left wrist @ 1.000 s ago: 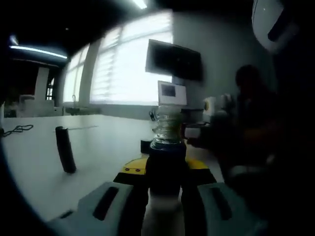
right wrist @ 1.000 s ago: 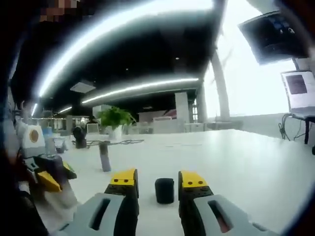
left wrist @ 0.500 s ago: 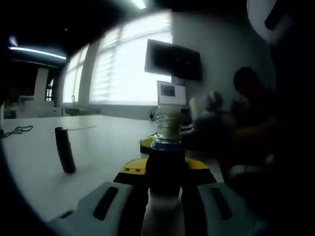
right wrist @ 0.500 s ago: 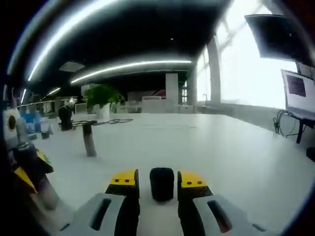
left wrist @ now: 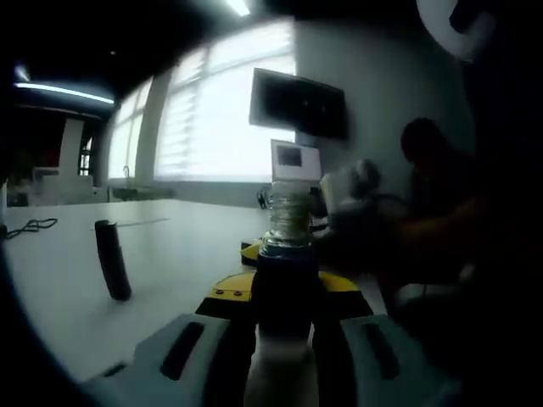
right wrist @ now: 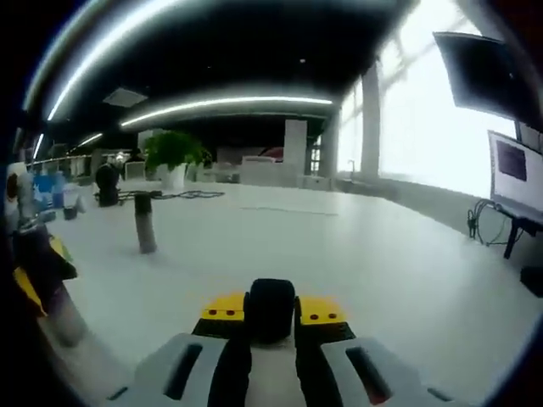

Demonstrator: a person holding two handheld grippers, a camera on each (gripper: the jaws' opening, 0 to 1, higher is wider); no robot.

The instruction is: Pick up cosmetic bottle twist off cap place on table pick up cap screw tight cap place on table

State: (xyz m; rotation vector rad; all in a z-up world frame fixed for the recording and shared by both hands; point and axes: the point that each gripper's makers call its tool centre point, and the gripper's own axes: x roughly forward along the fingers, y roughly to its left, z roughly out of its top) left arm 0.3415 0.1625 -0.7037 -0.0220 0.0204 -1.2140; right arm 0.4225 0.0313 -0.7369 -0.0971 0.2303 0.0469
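Note:
In the left gripper view my left gripper (left wrist: 287, 292) is shut on the cosmetic bottle (left wrist: 287, 280); its dark body stands upright between the jaws and its clear threaded neck (left wrist: 288, 219) is bare, without a cap. In the right gripper view my right gripper (right wrist: 271, 309) is shut on the small black cap (right wrist: 271, 307), held just above the white table (right wrist: 356, 263). The left gripper with the bottle (right wrist: 38, 271) shows at the left edge of that view. The right gripper (left wrist: 352, 191) appears blurred to the right of the bottle neck in the left gripper view.
A dark upright cylinder (left wrist: 111, 257) stands on the table to the left, also seen as a cylinder (right wrist: 144, 222) in the right gripper view. A laptop (left wrist: 296, 161), cables (left wrist: 30, 224), a potted plant (right wrist: 170, 157) and a seated person (left wrist: 441, 195) lie around the table's far side.
My right gripper has come down around the cap on the table and shut on it. The left gripper keeps the bottle still.

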